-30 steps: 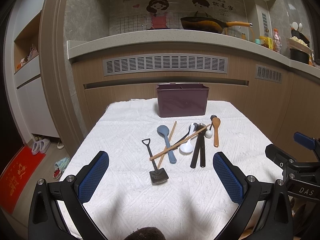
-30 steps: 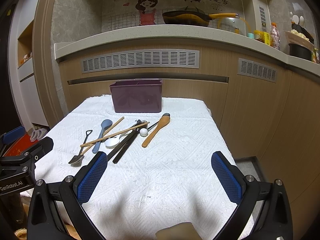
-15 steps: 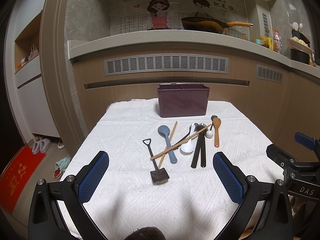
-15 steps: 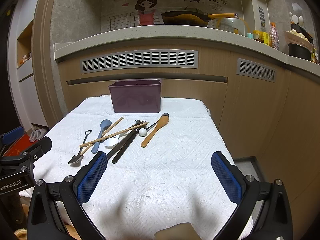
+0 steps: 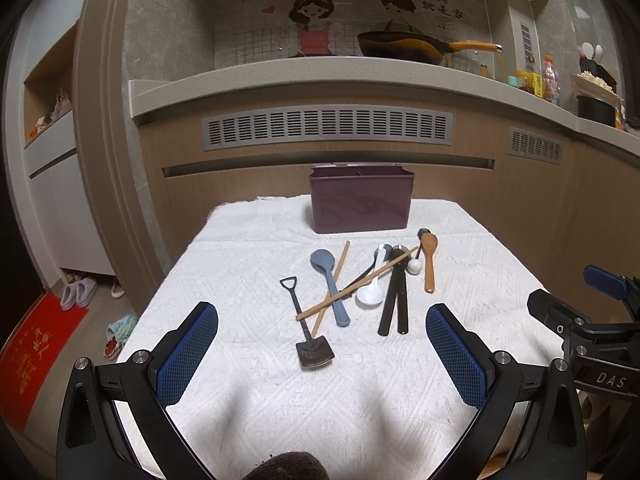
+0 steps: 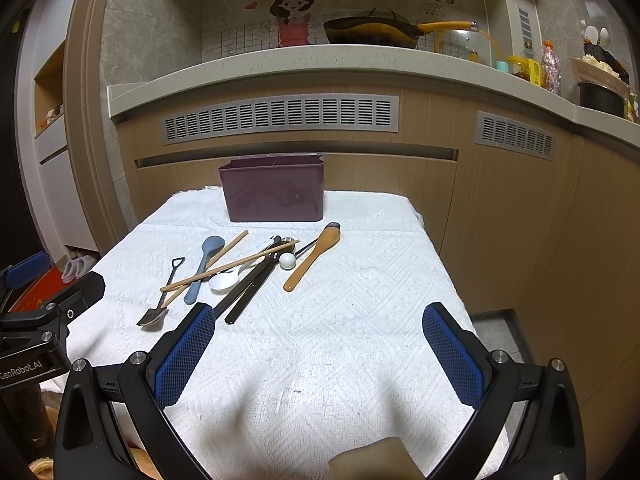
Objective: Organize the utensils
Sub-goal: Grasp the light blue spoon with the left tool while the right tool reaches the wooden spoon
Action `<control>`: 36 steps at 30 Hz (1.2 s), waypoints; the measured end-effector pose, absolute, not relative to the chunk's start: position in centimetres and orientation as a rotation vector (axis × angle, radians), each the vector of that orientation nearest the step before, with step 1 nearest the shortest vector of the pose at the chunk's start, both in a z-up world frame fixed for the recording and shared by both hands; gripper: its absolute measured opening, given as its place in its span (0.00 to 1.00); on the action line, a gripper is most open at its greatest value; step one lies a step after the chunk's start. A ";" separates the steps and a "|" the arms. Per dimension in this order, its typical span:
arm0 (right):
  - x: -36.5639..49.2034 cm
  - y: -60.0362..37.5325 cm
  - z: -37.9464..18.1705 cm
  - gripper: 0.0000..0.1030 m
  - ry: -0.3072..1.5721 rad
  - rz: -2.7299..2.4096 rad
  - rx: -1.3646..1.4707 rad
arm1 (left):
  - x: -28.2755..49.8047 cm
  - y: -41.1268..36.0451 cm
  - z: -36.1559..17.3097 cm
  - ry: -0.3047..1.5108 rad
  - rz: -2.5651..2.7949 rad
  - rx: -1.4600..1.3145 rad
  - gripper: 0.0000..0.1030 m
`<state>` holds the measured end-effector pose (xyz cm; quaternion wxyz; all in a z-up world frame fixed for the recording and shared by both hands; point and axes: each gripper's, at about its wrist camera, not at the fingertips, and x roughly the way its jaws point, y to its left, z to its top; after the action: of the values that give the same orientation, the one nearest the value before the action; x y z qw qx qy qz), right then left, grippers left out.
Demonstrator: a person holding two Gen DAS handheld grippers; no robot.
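A dark purple utensil box (image 5: 361, 204) (image 6: 273, 188) stands at the far side of the white cloth-covered table (image 5: 248, 240). In front of it lies a loose pile: a black shovel-shaped spoon (image 5: 306, 328), a blue-grey spoon (image 5: 330, 280), wooden chopsticks (image 5: 352, 286), a white spoon (image 5: 372, 290), black chopsticks (image 5: 394, 300) and a brown wooden spoon (image 5: 430, 264) (image 6: 314, 256). My left gripper (image 5: 322, 354) is open, held short of the pile. My right gripper (image 6: 320, 354) is open over bare cloth to the right of the pile. Neither holds anything.
Behind the table runs a wooden cabinet front with vent grilles (image 5: 328, 126) under a counter carrying a wok (image 5: 404, 46). The table's right edge (image 6: 444, 264) drops to the floor. Slippers and a red mat (image 5: 36, 352) lie on the floor at left.
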<state>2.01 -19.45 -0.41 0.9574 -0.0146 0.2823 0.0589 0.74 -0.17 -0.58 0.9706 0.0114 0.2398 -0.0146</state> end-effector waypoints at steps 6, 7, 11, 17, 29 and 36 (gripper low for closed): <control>4.1 -19.9 -0.8 1.00 0.605 0.111 -0.020 | 3.4 -0.9 -0.8 0.534 -0.121 0.085 1.00; 4.5 -20.0 -0.8 1.00 0.608 0.107 -0.025 | 4.0 -1.1 -0.7 0.539 -0.140 0.099 1.00; 6.7 -19.9 -0.6 1.00 0.601 0.104 -0.065 | 7.2 -1.0 -0.6 0.600 -0.260 0.086 1.00; 12.0 -20.3 -1.4 1.00 0.679 0.156 -0.082 | 12.0 -0.6 -1.4 0.672 -0.319 0.130 1.00; 20.8 -19.6 -3.5 0.98 0.749 0.185 -0.193 | 22.2 1.7 -4.5 0.846 -0.214 0.070 0.92; 24.4 -18.5 -4.2 0.66 0.786 0.219 -0.220 | 26.2 0.8 -6.8 0.966 -0.199 0.037 0.67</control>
<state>24.36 -18.48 -4.20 0.9121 -0.1068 0.3813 0.1061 26.23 0.84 -6.80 0.8807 0.0178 0.4636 -0.0954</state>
